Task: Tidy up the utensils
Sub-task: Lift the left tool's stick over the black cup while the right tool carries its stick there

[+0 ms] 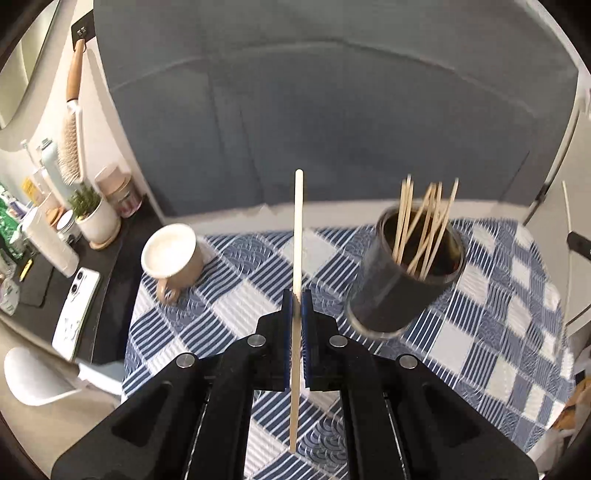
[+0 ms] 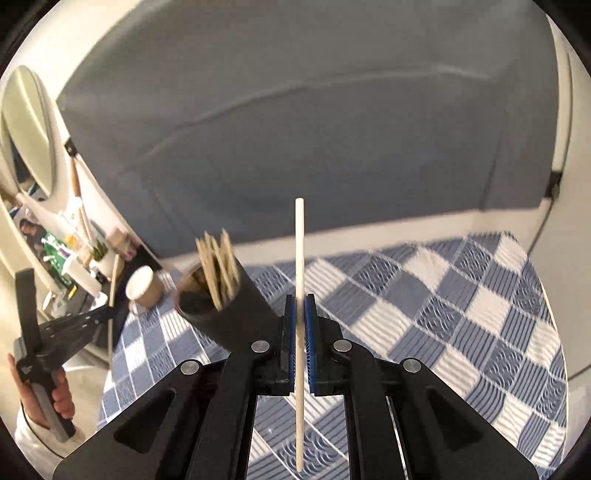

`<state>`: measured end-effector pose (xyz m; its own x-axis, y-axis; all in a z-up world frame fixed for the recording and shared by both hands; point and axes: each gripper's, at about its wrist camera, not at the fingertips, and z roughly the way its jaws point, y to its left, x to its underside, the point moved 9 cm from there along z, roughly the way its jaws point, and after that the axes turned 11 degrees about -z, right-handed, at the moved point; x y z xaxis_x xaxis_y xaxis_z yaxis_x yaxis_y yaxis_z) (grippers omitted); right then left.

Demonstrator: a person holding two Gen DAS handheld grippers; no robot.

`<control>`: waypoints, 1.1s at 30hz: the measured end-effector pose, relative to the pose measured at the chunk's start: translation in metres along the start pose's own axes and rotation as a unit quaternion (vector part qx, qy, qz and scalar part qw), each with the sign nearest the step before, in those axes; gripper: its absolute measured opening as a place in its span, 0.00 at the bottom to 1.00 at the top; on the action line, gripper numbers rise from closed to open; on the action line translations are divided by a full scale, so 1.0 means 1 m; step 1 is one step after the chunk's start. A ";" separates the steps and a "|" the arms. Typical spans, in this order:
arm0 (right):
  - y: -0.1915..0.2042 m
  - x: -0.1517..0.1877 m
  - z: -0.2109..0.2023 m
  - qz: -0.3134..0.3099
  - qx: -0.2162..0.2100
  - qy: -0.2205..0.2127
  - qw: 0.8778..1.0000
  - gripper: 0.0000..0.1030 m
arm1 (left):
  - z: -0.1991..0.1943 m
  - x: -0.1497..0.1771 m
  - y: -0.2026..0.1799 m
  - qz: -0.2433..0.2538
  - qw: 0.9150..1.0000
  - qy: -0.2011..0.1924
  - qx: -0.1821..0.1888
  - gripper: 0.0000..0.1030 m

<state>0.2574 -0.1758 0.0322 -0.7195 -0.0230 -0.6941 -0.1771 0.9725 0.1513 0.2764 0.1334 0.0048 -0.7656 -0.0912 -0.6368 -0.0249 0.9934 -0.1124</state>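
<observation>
Left tongs (image 1: 297, 306) and right tongs (image 2: 300, 310) each clench one chopstick (image 1: 298, 236); no writing is legible.

Bed (image 1: 498, 332) with a blue-and-white checked quilt fills the lower part of both views. Behind it, a grey padded headboard (image 1: 332, 110) with curved seams, set against a cream wall (image 2: 369, 236). Left of the bed, a dark side table (image 1: 110, 240) crowded with bottles, jars, a small potted plant (image 1: 92, 214) in a white pot, and a white phone (image 1: 75, 314) lying flat. A wooden-handled hairbrush (image 1: 72, 118) hangs from a black wall hook (image 1: 82, 31). An oval mirror (image 2: 31, 129) hangs on the wall above the side table. White chair seat (image 1: 37, 376) at the lower left, over pale floor. Soft, even daylight; moderate motion blur.
</observation>
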 end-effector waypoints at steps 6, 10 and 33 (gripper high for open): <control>0.032 -0.042 0.005 -0.028 -0.018 -0.044 0.998 0.04 | -0.003 -0.046 -0.008 -0.012 0.998 -0.023 0.059 0.05; 0.048 -0.065 0.005 -0.035 -0.030 -0.077 0.996 0.05 | -0.004 -0.066 -0.015 -0.009 0.997 -0.043 0.068 0.05; 0.082 -0.104 0.076 -0.055 -0.091 -0.164 0.981 0.05 | 0.035 -0.094 -0.099 -0.033 0.960 -0.078 0.265 0.05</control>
<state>0.3691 -0.0756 0.0631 -0.4394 -0.0207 -0.8981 -0.3809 0.9097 0.1653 0.3732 0.0410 0.0493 -0.6663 -0.2041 -0.7172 0.2922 0.8134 -0.5030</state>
